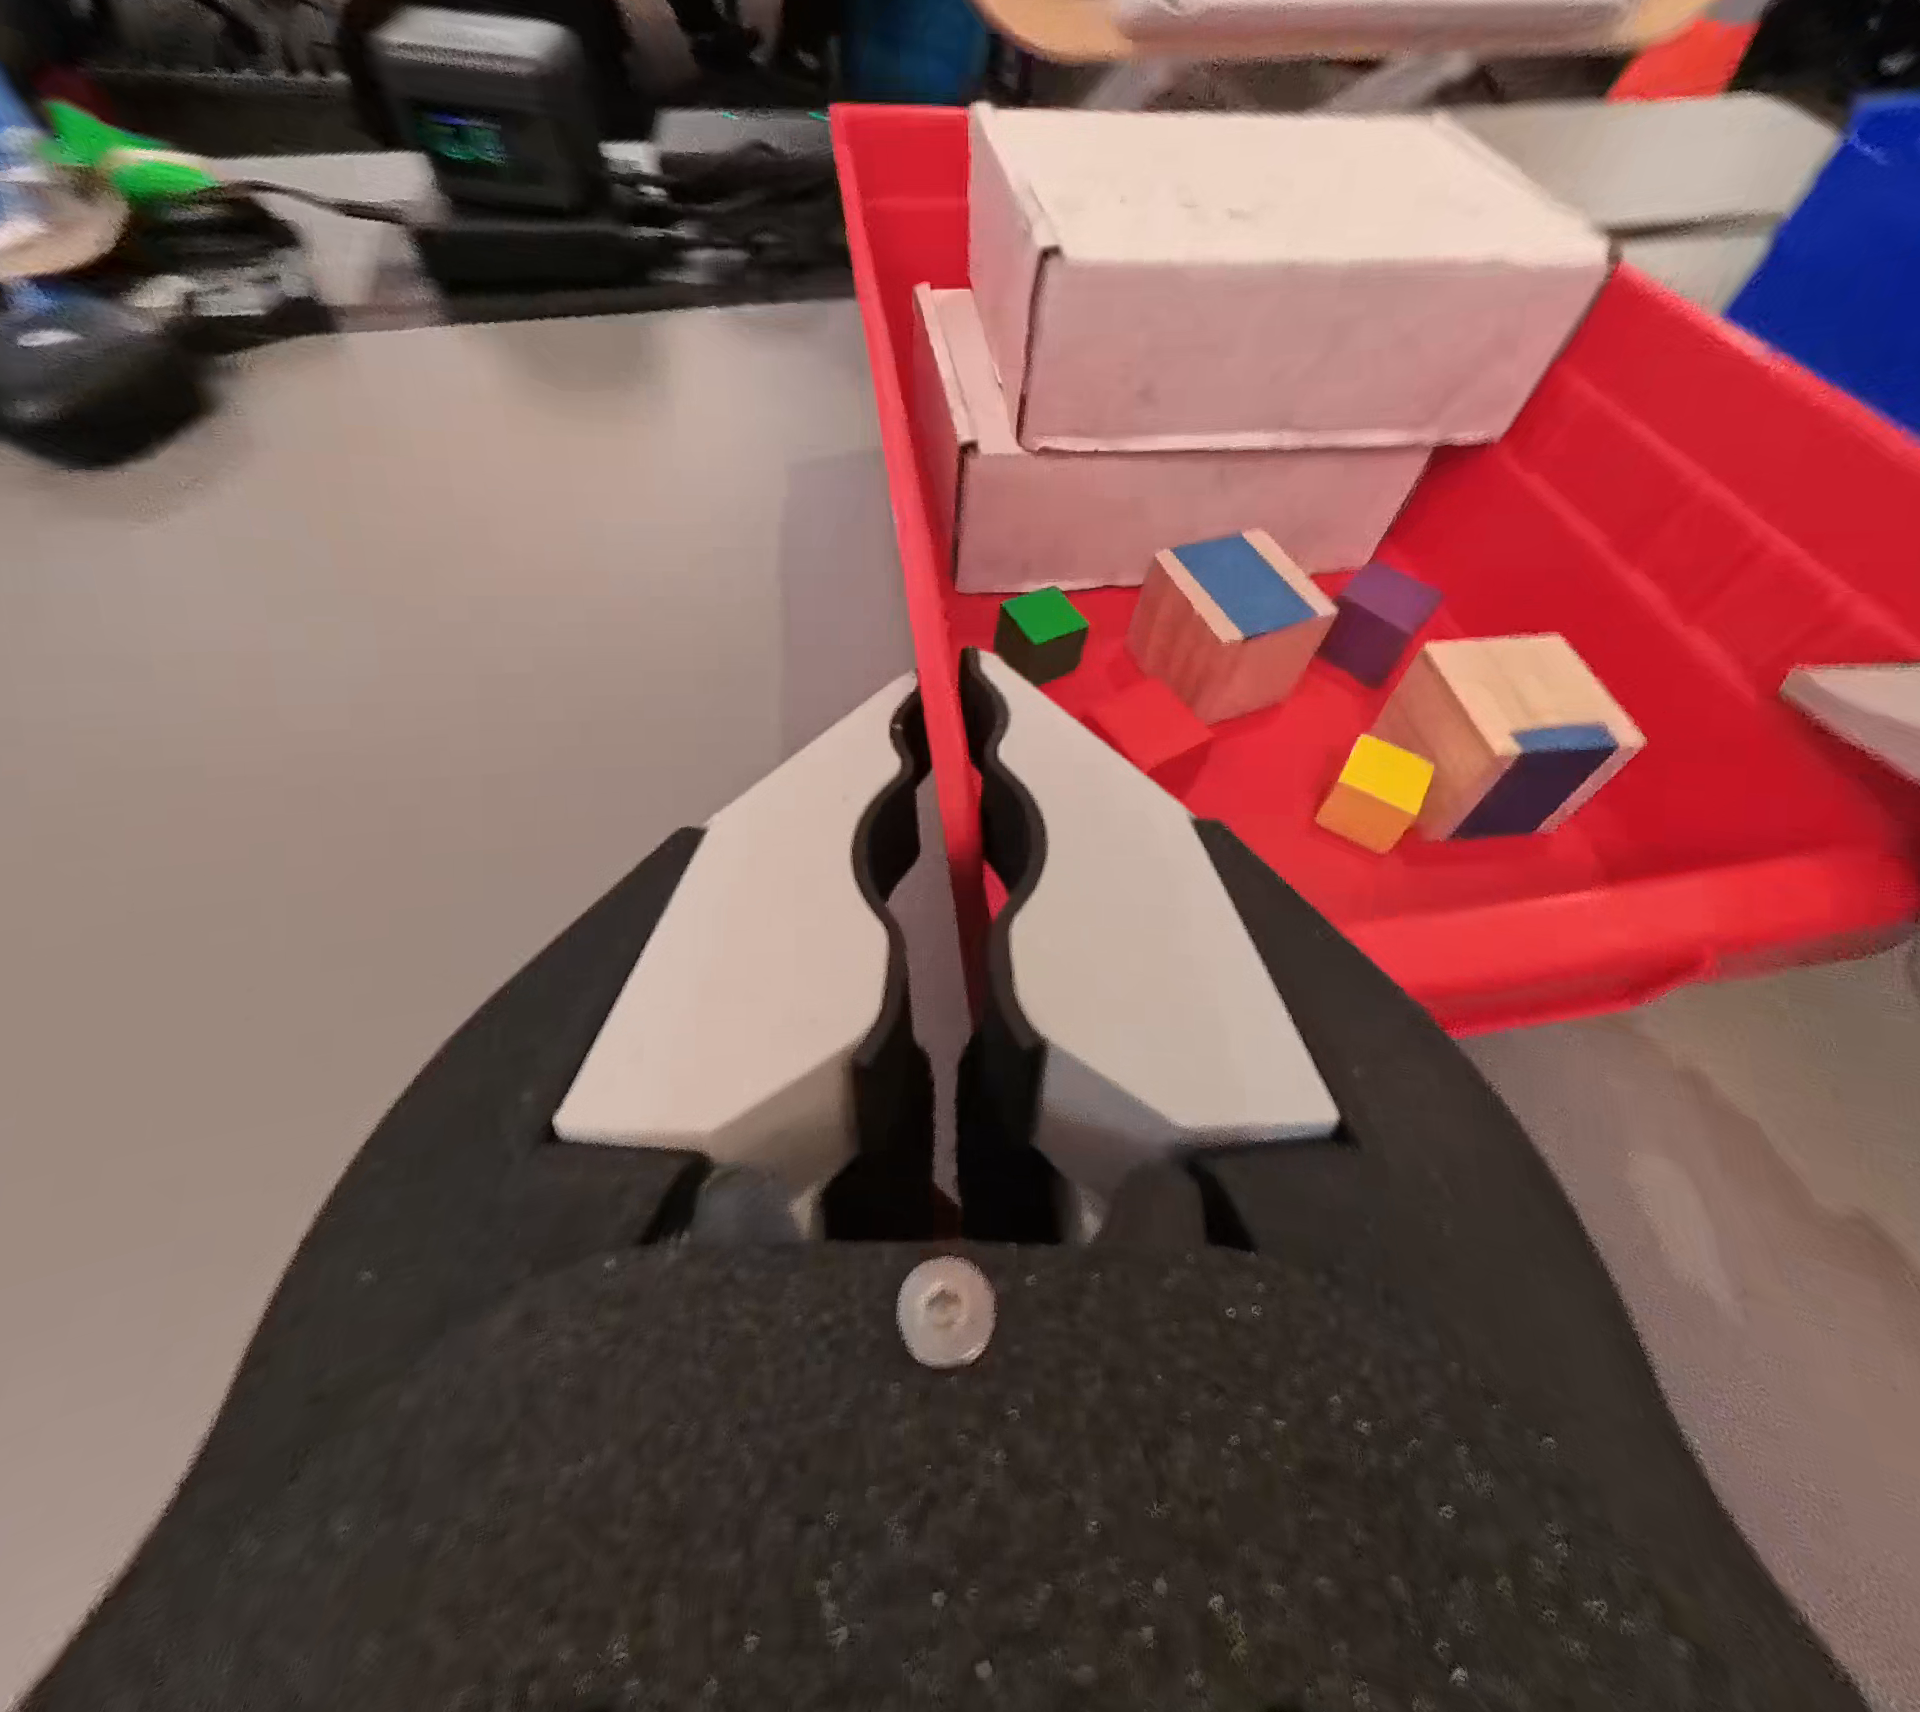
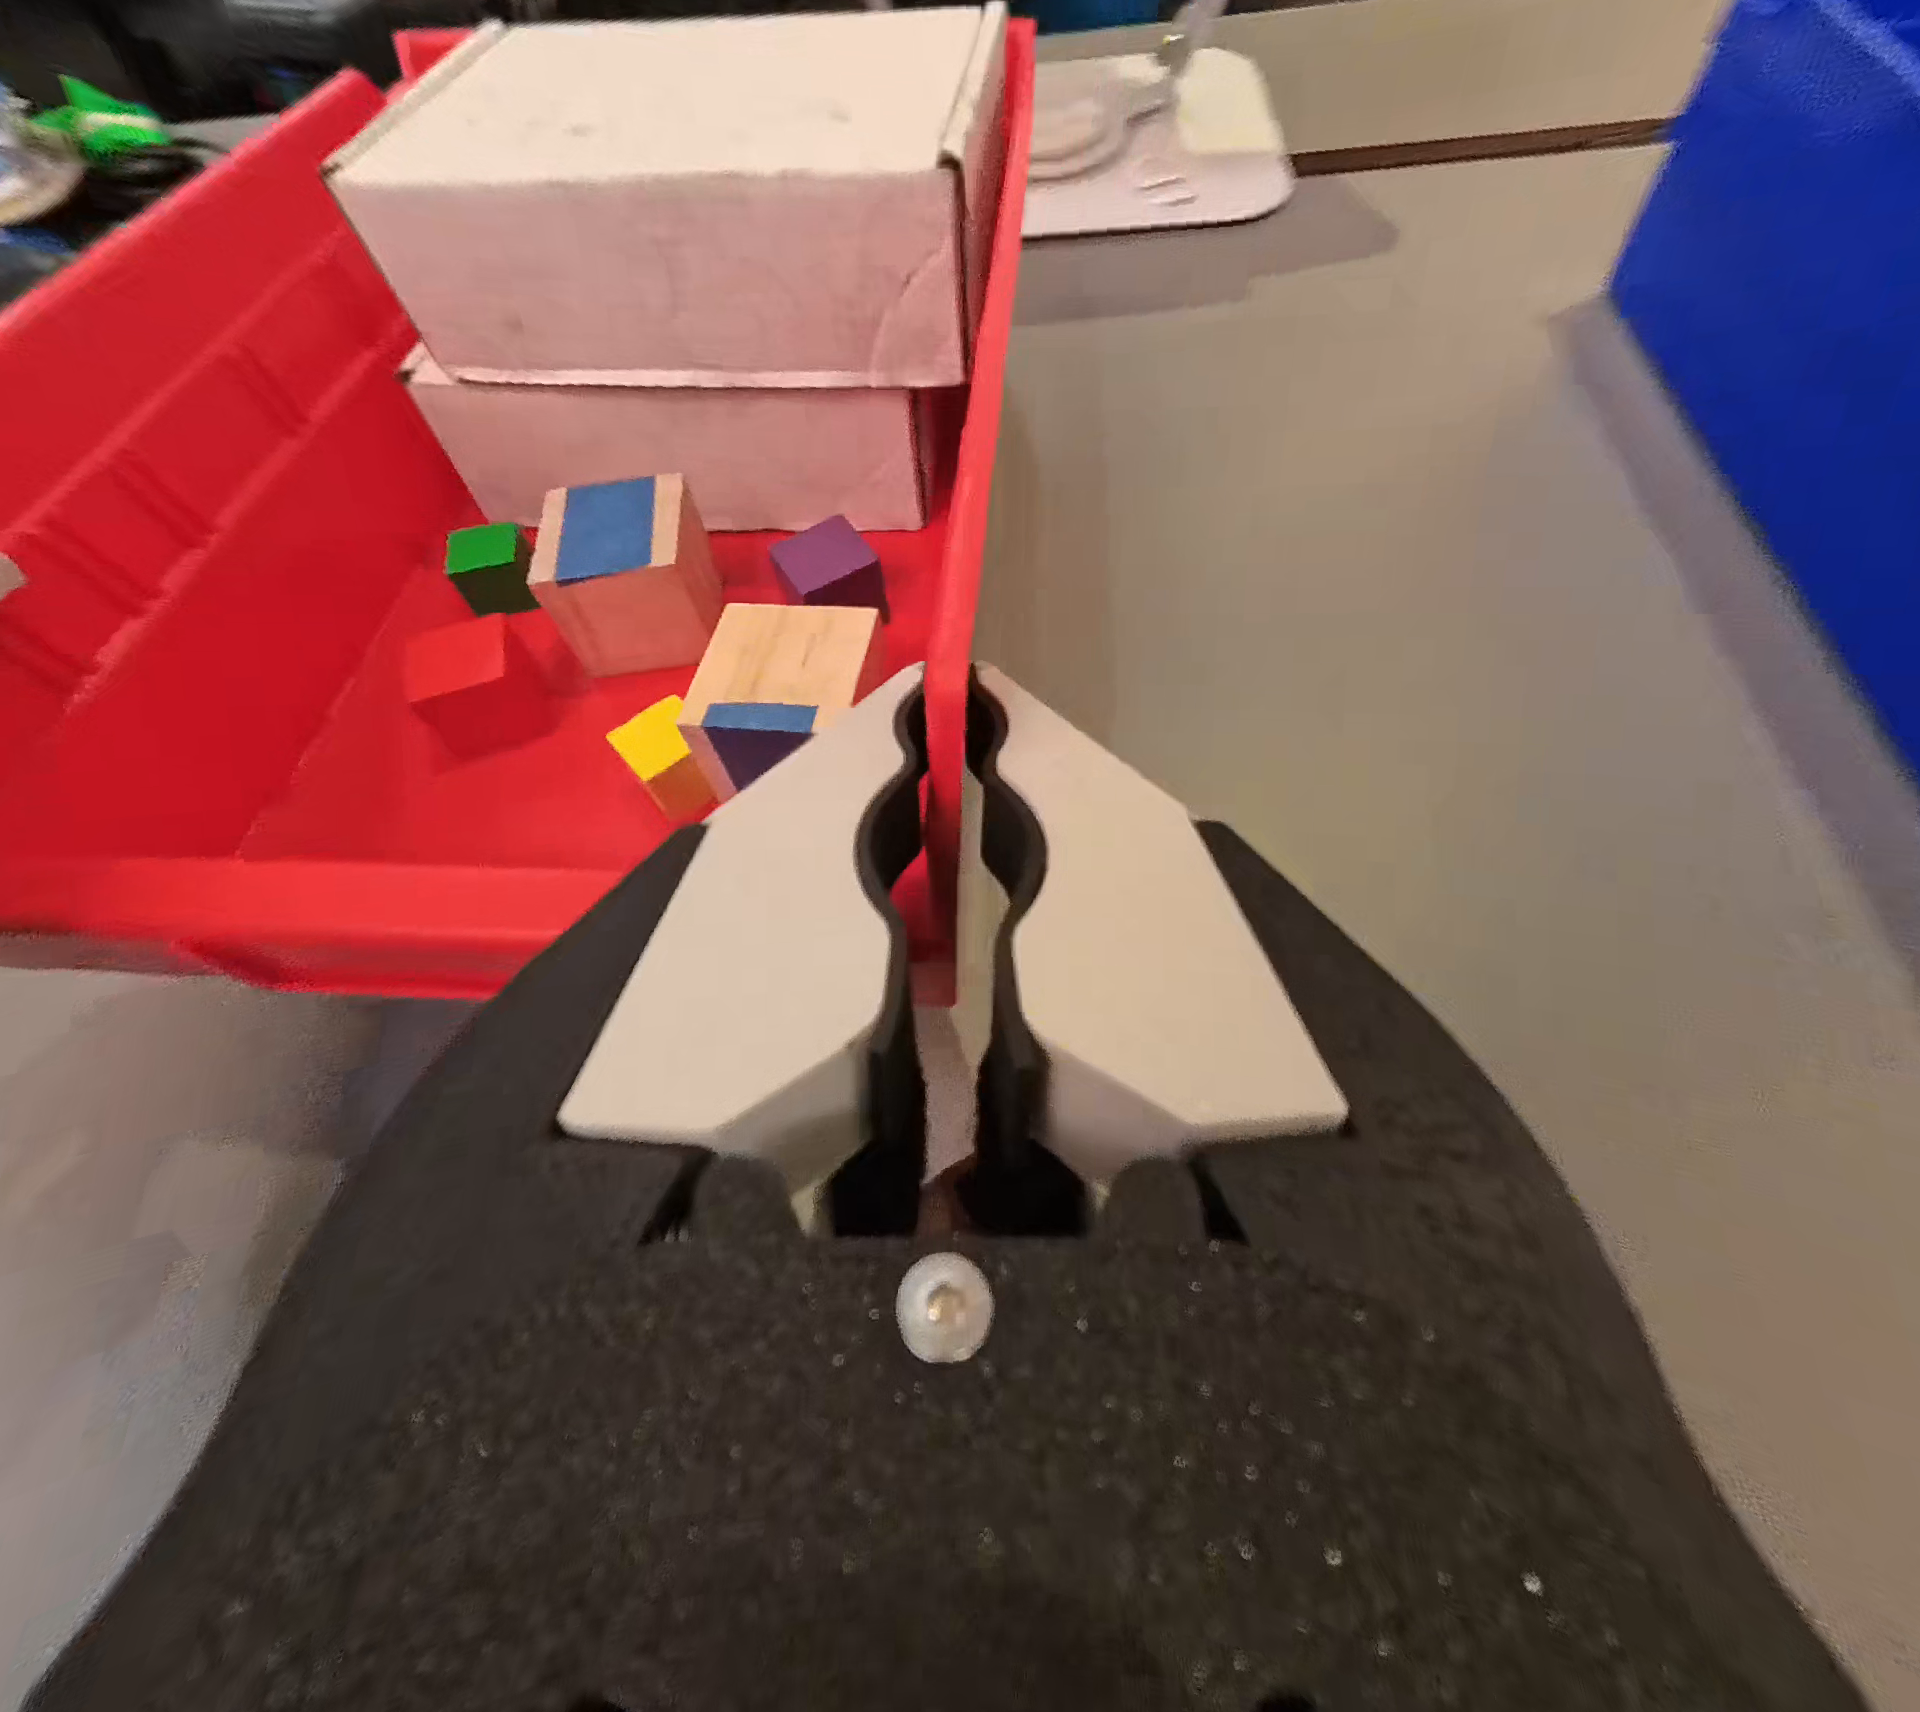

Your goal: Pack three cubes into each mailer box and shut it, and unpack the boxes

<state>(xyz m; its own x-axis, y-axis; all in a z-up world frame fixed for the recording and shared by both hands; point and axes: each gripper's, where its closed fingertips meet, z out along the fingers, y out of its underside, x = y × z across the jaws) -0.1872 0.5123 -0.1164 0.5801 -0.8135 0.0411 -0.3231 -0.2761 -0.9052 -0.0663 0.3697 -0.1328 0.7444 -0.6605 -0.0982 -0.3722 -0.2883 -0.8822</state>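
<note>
A red bin (image 1: 904, 415) holds two closed white mailer boxes, the upper one (image 1: 1278, 280) stacked on the lower one (image 1: 1174, 509). In front of them lie several loose cubes: green (image 1: 1041, 632), purple (image 1: 1382, 621), yellow (image 1: 1377, 789), red (image 1: 1148, 717) and two larger wooden ones (image 1: 1231, 623). My left gripper (image 1: 943, 686) is shut on the bin's left wall. My right gripper (image 2: 948, 680) is shut on the bin's right wall (image 2: 977, 415). The boxes (image 2: 665, 208) and cubes (image 2: 623, 571) also show in the right wrist view.
A blue bin (image 2: 1787, 260) stands on the grey table to the right of the red bin. A white lamp base (image 2: 1153, 145) sits behind the red bin. Dark devices and cables (image 1: 499, 135) crowd the table's far left. The left gripper's tips are roughly 20 centimetres from the right gripper's.
</note>
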